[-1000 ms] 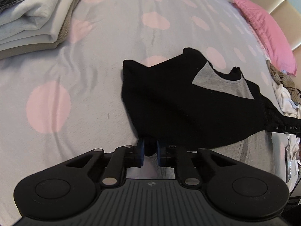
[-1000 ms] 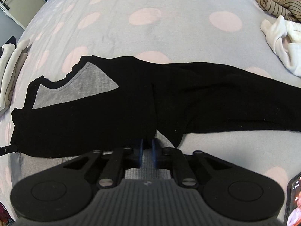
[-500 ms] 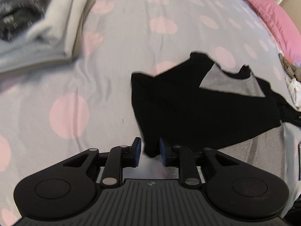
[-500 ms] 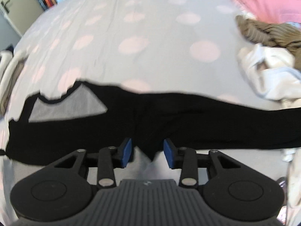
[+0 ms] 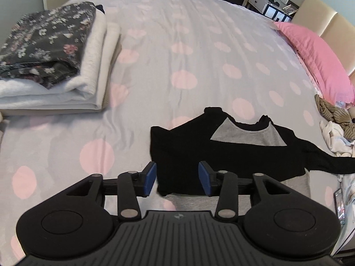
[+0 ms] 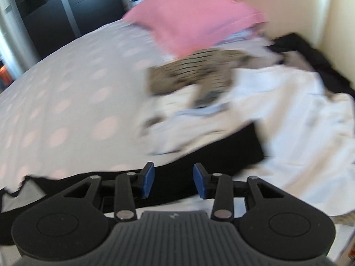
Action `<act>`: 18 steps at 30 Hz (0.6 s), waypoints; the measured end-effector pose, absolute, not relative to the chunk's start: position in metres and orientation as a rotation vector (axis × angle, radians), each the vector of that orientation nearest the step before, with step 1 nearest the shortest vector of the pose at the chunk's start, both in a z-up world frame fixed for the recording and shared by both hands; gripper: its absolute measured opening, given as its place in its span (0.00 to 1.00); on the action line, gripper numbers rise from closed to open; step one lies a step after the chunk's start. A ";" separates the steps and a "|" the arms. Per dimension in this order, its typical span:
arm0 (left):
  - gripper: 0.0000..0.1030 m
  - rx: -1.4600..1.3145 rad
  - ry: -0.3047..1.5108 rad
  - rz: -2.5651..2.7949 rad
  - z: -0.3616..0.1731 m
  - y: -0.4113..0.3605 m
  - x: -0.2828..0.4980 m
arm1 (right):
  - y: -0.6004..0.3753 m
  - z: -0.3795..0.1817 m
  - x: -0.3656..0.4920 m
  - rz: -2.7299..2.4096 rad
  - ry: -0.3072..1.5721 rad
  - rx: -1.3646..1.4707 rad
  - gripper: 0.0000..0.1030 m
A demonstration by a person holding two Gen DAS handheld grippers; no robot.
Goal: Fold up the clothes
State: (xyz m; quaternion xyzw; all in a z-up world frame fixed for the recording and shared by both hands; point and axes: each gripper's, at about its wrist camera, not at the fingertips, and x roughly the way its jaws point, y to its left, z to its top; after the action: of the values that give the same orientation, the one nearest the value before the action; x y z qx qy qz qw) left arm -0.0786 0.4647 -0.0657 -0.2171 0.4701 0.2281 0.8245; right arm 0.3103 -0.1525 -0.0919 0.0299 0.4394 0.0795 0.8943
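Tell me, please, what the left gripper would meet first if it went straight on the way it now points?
Most likely the black garment lying on the bedspread: the left gripper, jaws opening and gripping nothing, points down at its near edge. Depth is unclear.

Ahead of the right gripper [image 6: 170,182] the whole scene is motion-smeared: the pink pillow [image 6: 195,20], the striped brown garment [image 6: 193,75] and the white clothes [image 6: 288,115] have no crisp edges, so their folds cannot be read. The black garment [image 6: 173,184] passes behind its fingers and is cut by the left edge. Right of the left gripper [image 5: 177,180], a dark flat thing [image 5: 339,204] at the edge is too small to identify.
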 end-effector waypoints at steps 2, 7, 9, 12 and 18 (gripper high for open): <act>0.39 -0.411 1.040 0.535 -0.069 0.461 -0.078 | -0.176 -0.094 0.311 0.129 0.894 0.069 0.41; 0.39 -0.394 1.112 0.616 -0.081 0.455 -0.081 | -0.203 -0.099 0.325 0.098 0.847 0.015 0.47; 0.39 -0.408 1.129 0.615 -0.082 0.449 -0.082 | -0.207 -0.098 0.329 0.098 0.825 -0.002 0.59; 0.39 -0.395 1.135 0.598 -0.080 0.437 -0.080 | -0.206 -0.099 0.336 0.112 0.806 -0.033 0.66; 0.39 -0.349 1.134 0.571 -0.083 0.422 -0.065 | -0.209 -0.121 0.349 0.119 0.861 0.007 0.54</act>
State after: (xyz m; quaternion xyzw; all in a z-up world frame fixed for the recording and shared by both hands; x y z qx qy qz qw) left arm -0.0649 0.4215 -0.0830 -0.1620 0.5271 0.2655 0.7908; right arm 0.3492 -0.2089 -0.1215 0.0036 0.4172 0.0578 0.9070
